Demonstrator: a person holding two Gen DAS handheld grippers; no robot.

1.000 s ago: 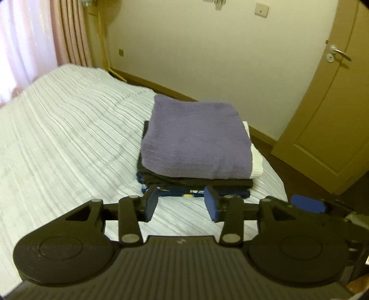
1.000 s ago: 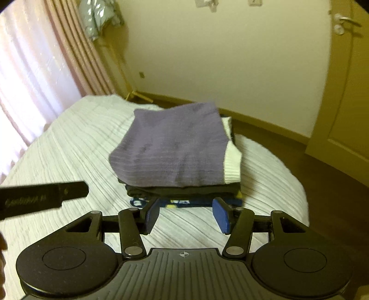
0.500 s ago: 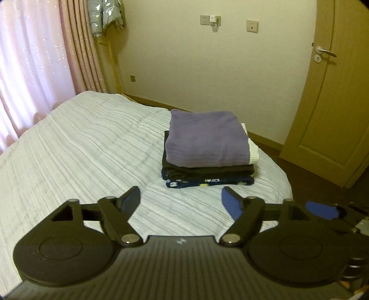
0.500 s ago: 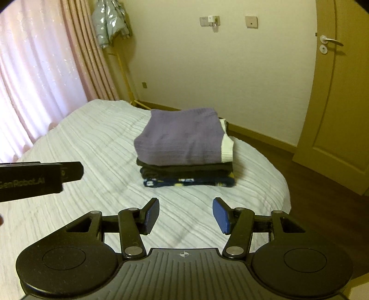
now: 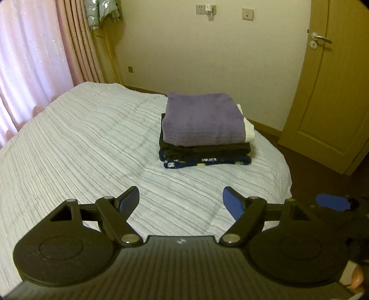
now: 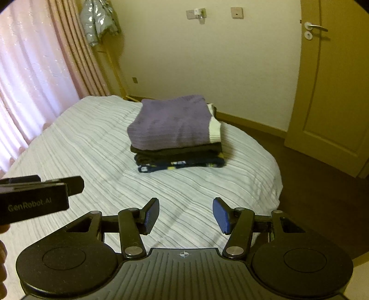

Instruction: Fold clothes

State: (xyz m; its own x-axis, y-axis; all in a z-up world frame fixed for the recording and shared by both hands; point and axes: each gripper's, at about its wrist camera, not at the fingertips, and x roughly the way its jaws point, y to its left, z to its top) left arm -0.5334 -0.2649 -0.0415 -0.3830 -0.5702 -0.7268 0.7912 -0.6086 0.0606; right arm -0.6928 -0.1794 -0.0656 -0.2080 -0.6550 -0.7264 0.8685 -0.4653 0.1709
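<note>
A neat stack of folded clothes (image 5: 204,129) (image 6: 176,133) lies near the far right corner of the bed (image 5: 80,143): a purple knit with a white edge on top, a black garment under it, a dark blue patterned one at the bottom. My left gripper (image 5: 181,200) hangs well short of the stack, jaws wide open with only bedspread between them. My right gripper (image 6: 185,213) is likewise back from the stack, open and empty. The left gripper's black body (image 6: 34,198) shows at the left edge of the right wrist view.
The white ribbed bedspread (image 6: 80,150) stretches left of the stack. Pink curtains (image 5: 34,57) hang on the left, a garment (image 6: 99,20) hangs in the corner. A wooden door (image 5: 334,92) stands shut on the right, dark floor (image 6: 311,184) beyond the bed's edge.
Both grippers have drawn back from the stack, which now looks smaller and farther. The left gripper's jaws have spread wide; the right gripper's gap is unchanged.
</note>
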